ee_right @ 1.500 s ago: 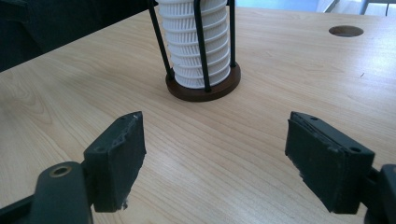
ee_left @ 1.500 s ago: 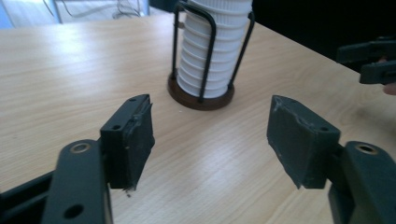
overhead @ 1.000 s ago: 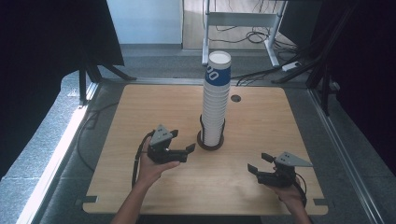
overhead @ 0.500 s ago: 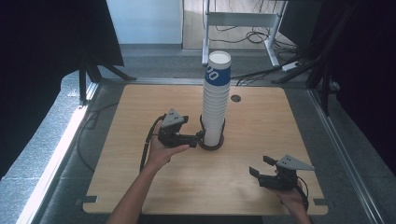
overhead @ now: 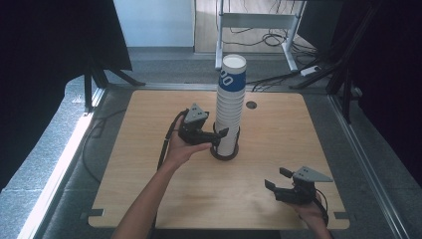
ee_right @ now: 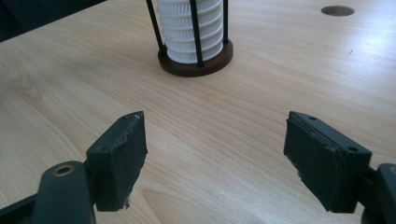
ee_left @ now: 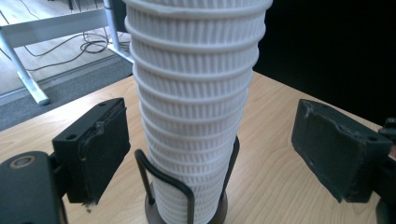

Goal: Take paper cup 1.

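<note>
Straddling the cup stack (overhead: 230, 107) in its holder (overhead: 225, 152) at mid-table, the left gripper (overhead: 219, 137) had its jaws wide apart — neither pad touched. The right gripper (overhead: 275, 179) sat at the near right, jaws apart too — nothing between them.

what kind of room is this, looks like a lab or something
Probably a lab or test workspace: a bare wooden table fenced by dark curtains, loose cables on the floor behind, and one cup stack set in a holder.
</note>
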Action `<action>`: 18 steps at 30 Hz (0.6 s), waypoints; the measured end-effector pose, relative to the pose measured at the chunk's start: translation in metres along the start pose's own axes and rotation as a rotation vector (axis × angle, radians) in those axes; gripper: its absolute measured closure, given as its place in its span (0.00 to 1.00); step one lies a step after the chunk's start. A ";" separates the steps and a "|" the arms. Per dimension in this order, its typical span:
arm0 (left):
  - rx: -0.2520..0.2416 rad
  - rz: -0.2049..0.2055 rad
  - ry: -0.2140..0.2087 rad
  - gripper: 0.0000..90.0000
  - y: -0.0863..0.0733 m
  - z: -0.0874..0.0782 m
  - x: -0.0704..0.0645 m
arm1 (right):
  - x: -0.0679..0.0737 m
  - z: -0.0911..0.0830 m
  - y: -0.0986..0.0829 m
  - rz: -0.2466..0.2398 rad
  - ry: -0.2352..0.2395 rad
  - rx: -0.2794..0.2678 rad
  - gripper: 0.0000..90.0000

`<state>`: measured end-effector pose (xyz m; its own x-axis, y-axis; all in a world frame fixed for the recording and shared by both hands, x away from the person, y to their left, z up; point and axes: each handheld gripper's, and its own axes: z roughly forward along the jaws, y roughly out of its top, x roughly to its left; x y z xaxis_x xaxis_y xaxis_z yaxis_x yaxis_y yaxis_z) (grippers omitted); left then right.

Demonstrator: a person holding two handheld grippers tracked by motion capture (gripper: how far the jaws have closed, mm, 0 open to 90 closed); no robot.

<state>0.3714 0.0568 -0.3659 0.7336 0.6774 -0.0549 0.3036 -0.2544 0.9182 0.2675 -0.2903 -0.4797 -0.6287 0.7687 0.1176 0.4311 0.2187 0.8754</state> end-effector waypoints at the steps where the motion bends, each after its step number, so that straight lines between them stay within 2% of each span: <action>1: 0.000 0.000 0.000 0.13 0.000 0.000 0.000 | 0.000 0.000 0.000 -0.003 0.000 0.003 0.24; 11: -0.006 -0.009 -0.008 0.12 0.003 0.021 -0.001 | 0.001 0.001 0.000 -0.002 0.002 0.007 0.24; 15: -0.017 -0.010 0.008 0.11 0.002 0.031 0.004 | 0.002 0.002 0.000 -0.008 0.002 0.012 0.24; 18: -0.019 -0.039 -0.008 0.11 0.001 0.041 0.013 | 0.003 0.003 0.000 -0.012 0.003 0.015 0.24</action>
<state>0.4064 0.0371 -0.3823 0.7262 0.6810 -0.0943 0.3206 -0.2140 0.9227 0.2674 -0.2860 -0.4802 -0.6358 0.7642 0.1085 0.4333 0.2370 0.8695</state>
